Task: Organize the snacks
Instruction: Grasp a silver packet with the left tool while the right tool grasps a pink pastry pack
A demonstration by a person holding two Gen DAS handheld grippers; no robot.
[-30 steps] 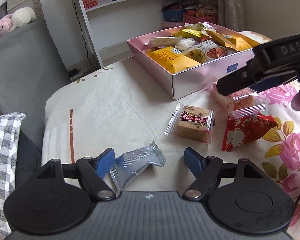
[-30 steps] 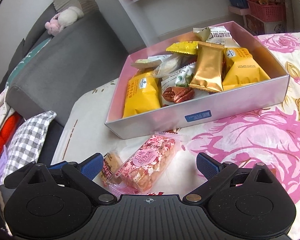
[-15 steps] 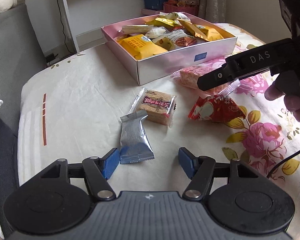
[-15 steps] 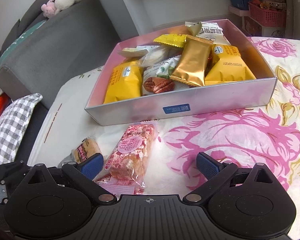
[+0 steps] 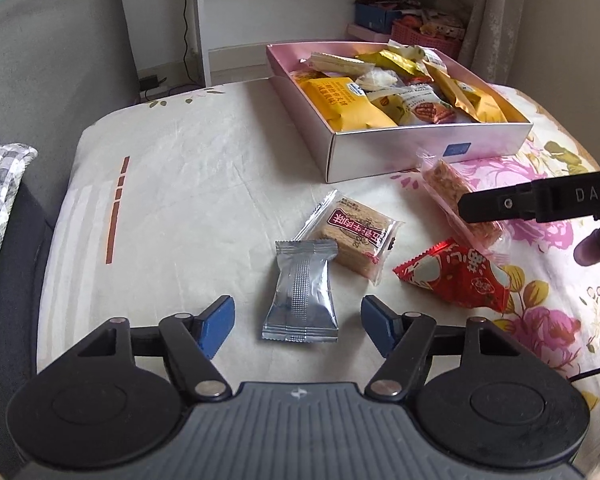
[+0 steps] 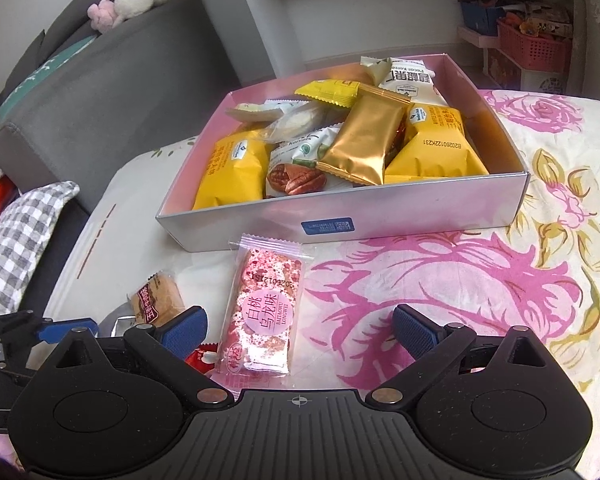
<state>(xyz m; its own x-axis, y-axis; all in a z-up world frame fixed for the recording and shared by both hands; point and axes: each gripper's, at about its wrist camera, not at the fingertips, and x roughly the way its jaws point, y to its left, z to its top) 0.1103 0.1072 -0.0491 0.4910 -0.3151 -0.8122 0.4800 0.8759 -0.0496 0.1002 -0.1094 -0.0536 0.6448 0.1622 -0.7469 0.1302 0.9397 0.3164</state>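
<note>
Your left gripper point(image 5: 298, 322) fingers are closing around the silver packet point(image 5: 302, 294), not yet touching; your right gripper point(image 6: 300, 330) fingers stand apart, straddling the pink bar point(image 6: 264, 312) to grab it.

The right gripper's black bar point(image 5: 540, 202), seen from the left wrist camera, bears the white letters "DAS". The pink nougat bar wrapper point(image 6: 265, 312) carries a round label with Chinese characters over "BAITAOWU LONGWEI", and an upside-down printed code above it, too faint to read surely. A yellow snack pack point(image 6: 434, 156) in the pink box shows "B202601 22K231" inverted. The white packet point(image 6: 410, 80) reads what looks like "Pecan Kernels".
</note>
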